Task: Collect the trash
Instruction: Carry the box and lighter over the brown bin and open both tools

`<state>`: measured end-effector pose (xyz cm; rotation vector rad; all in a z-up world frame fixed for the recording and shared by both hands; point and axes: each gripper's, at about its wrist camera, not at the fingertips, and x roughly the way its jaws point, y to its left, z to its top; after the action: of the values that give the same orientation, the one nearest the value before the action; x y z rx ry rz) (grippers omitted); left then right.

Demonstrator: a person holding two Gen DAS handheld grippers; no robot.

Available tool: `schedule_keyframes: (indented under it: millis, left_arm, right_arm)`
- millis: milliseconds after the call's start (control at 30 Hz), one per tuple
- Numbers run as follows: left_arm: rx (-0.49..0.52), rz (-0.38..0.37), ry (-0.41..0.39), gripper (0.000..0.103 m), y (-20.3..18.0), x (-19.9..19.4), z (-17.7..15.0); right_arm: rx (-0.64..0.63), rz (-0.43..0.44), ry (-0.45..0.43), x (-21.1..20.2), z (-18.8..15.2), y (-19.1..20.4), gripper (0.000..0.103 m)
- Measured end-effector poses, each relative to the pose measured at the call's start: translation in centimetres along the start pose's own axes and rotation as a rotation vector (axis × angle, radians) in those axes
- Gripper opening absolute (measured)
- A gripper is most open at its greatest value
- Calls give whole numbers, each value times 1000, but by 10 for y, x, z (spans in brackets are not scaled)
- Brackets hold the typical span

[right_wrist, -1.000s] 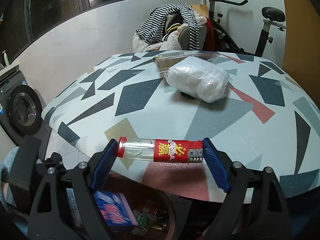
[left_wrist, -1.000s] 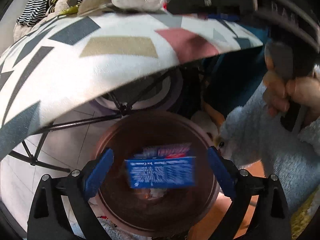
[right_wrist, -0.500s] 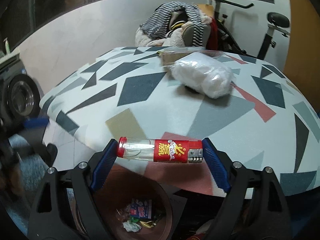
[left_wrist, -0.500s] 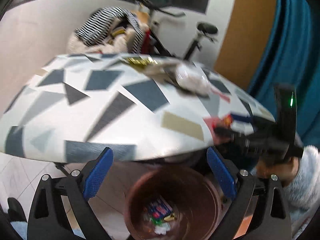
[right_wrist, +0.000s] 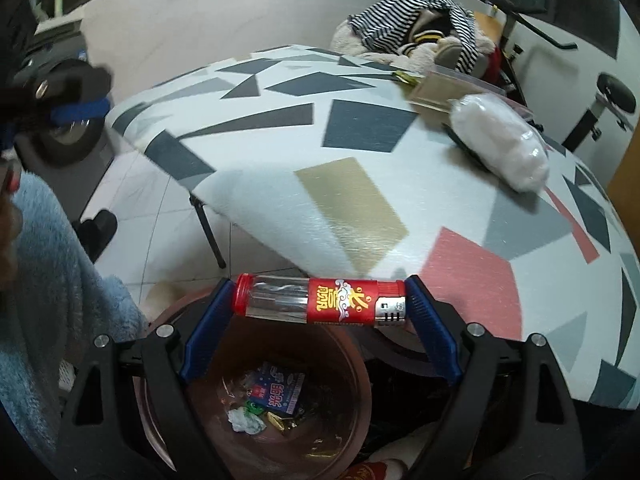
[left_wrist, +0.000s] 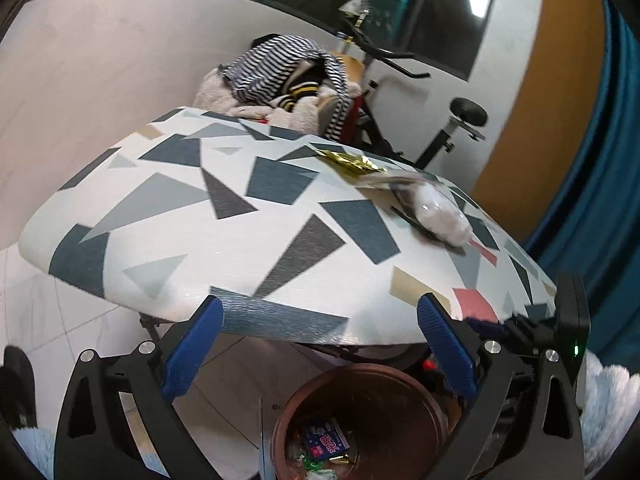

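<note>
My right gripper (right_wrist: 318,300) is shut lengthwise on a red-and-clear lighter (right_wrist: 320,299), held level over the brown trash bin (right_wrist: 356,368) just off the table's near edge. Inside the bin lie a blue wrapper (right_wrist: 278,389) and small scraps. My left gripper (left_wrist: 320,346) stands open with nothing between its blue pads, above the same bin (left_wrist: 416,384) and in front of the table edge. A white plastic-wrapped bundle (left_wrist: 440,218) and a gold wrapper (left_wrist: 352,160) rest on the patterned table (left_wrist: 224,240). The bundle (right_wrist: 500,148) shows in the right wrist view too.
A flat clear packet (right_wrist: 444,90) lies by the bundle. Behind the table a chair heaped with striped clothes (left_wrist: 284,68) and an exercise bike (left_wrist: 460,120) stand. A washing machine (right_wrist: 60,120) sits at the left. A fluffy blue sleeve (right_wrist: 44,280) shows at the left edge.
The left gripper let the blue wrapper drop into the bin, then rose and tilted up to face the tabletop. The right gripper carried the lighter off the table to above the bin.
</note>
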<state>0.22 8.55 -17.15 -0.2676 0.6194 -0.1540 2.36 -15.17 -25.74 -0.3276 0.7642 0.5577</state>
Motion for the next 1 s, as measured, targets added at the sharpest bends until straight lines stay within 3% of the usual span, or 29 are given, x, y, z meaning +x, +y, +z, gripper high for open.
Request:
schedule_keyframes:
  millis: [333,700,833,900,1000]
  left_arm:
    - [-142,15,-6,95,30,0,3]
    - [-115,28,5,95,26,2,2]
    - [-104,31,6,95,25,2,1]
    - [-101,33,7,95,24,2,1]
    - [-98,32,8,95,24,2,1]
  right_arm:
    - [-91,102,62,13,-5,30,84]
    - [-19,156,307,69,-29,37,85]
    - [-4,154,335,72,-32,35,86]
    - [-1,154,329,70,-33,35,94]
    - [-5,159,326,68,-34,35,96]
